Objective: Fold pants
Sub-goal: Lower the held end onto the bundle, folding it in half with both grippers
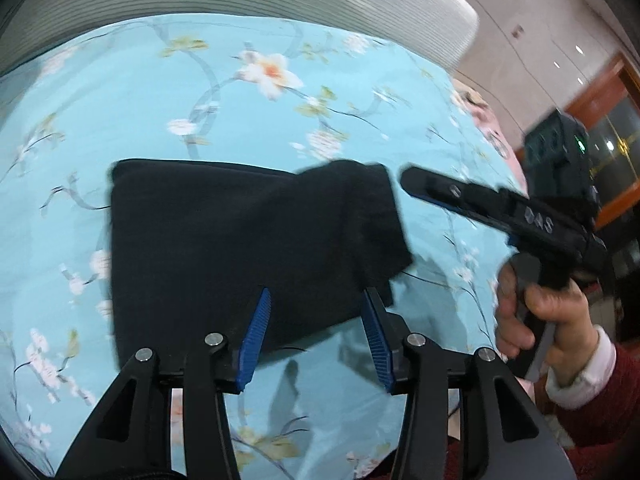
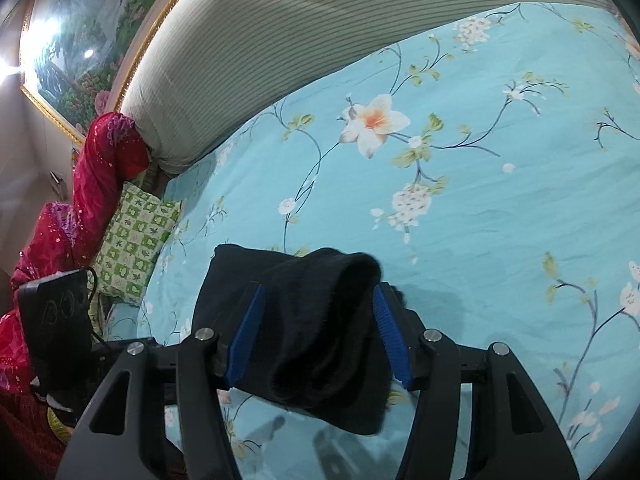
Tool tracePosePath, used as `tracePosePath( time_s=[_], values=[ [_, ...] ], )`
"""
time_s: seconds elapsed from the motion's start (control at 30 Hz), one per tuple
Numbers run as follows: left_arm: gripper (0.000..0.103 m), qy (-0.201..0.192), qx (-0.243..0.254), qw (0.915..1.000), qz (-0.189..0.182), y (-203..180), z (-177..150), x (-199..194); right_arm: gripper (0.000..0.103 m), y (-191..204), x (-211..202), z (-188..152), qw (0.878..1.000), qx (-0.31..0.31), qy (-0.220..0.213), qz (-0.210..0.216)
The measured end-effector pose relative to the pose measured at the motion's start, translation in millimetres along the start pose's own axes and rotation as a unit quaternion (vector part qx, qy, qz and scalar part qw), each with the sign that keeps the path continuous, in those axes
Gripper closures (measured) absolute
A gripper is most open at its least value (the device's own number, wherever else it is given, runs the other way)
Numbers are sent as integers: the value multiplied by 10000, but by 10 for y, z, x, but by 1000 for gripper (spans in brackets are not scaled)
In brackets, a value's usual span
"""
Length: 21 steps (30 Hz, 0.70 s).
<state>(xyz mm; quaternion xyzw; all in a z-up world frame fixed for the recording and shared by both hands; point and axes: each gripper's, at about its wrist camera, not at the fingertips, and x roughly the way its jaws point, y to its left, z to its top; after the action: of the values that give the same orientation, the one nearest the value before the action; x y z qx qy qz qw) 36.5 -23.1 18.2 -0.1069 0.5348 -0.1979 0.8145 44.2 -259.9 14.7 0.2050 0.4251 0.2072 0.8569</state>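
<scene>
Black pants [image 1: 248, 248], folded into a compact block, lie on a blue floral sheet [image 1: 168, 92]. Right end of the block is a loose flap, blurred, lifted a bit off the lower layers.

Left gripper [image 1: 316, 340] at the near edge of the pants, fingers open, blue pads [image 1: 256, 336] spread, nothing between them but the pants edge beyond the tips; contact with the cloth not clear.

Right gripper [image 1: 416, 184] seen from the left wrist view comes in from the right, tip just beside the flap's far right corner, person's hand [image 1: 548, 312] on its handle. In the right wrist view the right gripper [image 2: 320, 336] is open too, pads wide apart, the flap of the pants [image 2: 320, 340] bulging up between them, not pinched.

Striped grey headboard [image 2: 280, 40] runs along the far side of the sheet. Green checked pillow [image 2: 134, 240] and red shiny fabric [image 2: 104, 172] at far left, framed landscape painting [image 2: 80, 40] on the wall behind.
</scene>
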Motion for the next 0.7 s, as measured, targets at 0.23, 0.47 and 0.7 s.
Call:
tracePosePath(
  time_s=[0.23, 0.47, 0.7],
  values=[
    [41, -199, -671, 9967, 416, 513, 65, -168, 32, 256, 193, -33, 9971, 38, 197, -736],
    [32, -117, -1239, 9908, 530, 940, 124, -133, 28, 212, 298, -93, 9950, 470, 277, -842],
    [30, 69, -1406, 9887, 525, 1073, 130, 11, 28, 96, 426, -221, 9893, 594, 504, -1231]
  ],
)
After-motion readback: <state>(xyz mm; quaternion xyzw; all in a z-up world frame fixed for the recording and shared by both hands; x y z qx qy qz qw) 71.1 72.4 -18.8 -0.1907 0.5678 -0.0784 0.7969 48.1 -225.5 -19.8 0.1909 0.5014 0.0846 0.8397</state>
